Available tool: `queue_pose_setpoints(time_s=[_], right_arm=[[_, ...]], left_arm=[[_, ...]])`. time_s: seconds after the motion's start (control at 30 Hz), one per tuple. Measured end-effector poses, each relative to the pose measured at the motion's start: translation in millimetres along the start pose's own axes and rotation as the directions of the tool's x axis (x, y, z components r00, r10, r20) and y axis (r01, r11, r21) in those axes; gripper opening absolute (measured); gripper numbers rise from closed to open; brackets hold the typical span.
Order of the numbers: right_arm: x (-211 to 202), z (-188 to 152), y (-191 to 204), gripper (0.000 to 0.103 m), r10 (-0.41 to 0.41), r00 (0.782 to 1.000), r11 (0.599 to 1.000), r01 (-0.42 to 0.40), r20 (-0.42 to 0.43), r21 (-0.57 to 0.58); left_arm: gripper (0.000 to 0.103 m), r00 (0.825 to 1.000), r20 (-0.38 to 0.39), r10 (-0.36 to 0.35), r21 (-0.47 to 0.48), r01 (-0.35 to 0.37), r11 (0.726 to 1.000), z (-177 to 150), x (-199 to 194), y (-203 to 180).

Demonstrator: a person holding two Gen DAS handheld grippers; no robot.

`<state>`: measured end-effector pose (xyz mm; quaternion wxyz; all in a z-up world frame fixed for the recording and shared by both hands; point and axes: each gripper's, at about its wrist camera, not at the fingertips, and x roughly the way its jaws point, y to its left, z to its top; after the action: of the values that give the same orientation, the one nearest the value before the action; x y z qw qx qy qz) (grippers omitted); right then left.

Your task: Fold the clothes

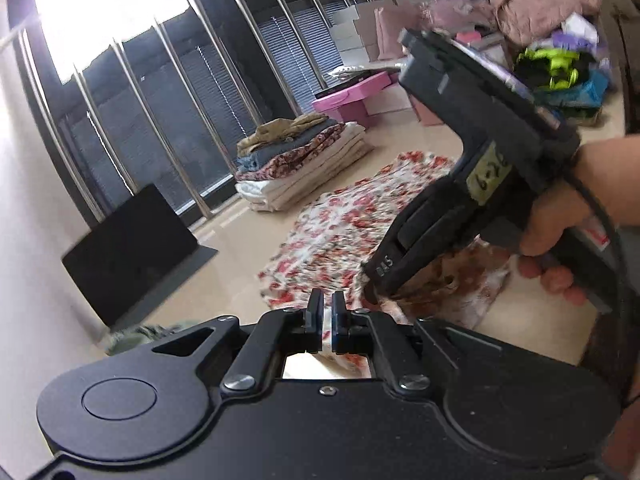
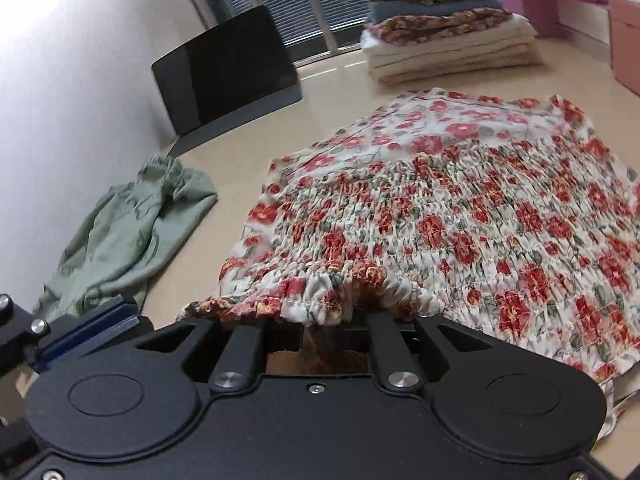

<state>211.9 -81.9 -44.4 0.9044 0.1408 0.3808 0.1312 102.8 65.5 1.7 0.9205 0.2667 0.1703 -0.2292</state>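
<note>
both tongs tilt down, pinching the floral garment (image 2: pixel 460 208) hem.

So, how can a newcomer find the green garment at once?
Start at the dark tablet propped by the white wall. On the table just in front of it lies the green garment, crumpled. It is plain pale green and unfolded, unlike the floral garment beside it.

Red-floral smocked garment (image 2: pixel 460 200) lies spread flat on the table.
</note>
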Motion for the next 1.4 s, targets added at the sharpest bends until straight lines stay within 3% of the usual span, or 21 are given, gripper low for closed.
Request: queue_pose_setpoints(time_s=[0.07,0.13,0.2,0.47,0.5,0.53,0.57,0.8,1.13,1.4], right_arm=[[-2,-1,0,0.019,0.006,1.0,1.0,-0.006,-0.005,-0.022],[-4,-1,1,0.025,0.009,1.0,0.999,-0.01,-0.008,-0.046],[-7,-2,2,0.03,0.01,1.0,0.997,-0.011,-0.011,-0.073],[-14,-5,2,0.031,0.012,1.0,0.99,-0.014,-0.02,-0.144],[-14,-6,2,0.031,0.011,1.0,0.988,-0.014,-0.022,-0.152],[-15,-6,2,0.031,0.011,1.0,0.987,-0.015,-0.024,-0.161],[-16,-7,3,0.031,0.012,1.0,0.985,-0.017,-0.027,-0.172],[-32,-14,3,0.059,0.007,0.999,0.955,-0.016,-0.032,-0.298],[-57,-30,2,0.06,0.041,0.998,0.906,-0.058,-0.049,-0.42],[-62,-48,27,0.053,0.134,0.99,0.806,-0.135,-0.045,-0.577]], left_arm=[[0.009,1.0,-0.001,-0.026,-0.023,0.026,0.999,0,-4,2],[0.021,0.999,-0.005,-0.034,-0.021,0.034,0.999,0,-6,1],[0.027,0.999,-0.018,-0.03,0.016,0.03,0.999,0,-2,-2],[0.027,0.995,-0.099,-0.021,0.183,0.039,0.982,-1,28,-25],[0.024,0.995,-0.102,-0.016,0.193,0.036,0.981,-1,30,-27],[0.011,0.995,-0.103,-0.015,0.196,0.035,0.98,-1,32,-28],[0.005,0.995,-0.099,-0.017,0.191,0.035,0.981,-1,32,-27],[0.003,0.996,-0.089,-0.009,0.129,0.021,0.991,1,32,-18],[0.003,0.994,-0.109,-0.004,0.079,0.013,0.997,0,33,-8],[0.003,0.994,-0.107,-0.023,0.055,0.029,0.998,2,34,-3]])
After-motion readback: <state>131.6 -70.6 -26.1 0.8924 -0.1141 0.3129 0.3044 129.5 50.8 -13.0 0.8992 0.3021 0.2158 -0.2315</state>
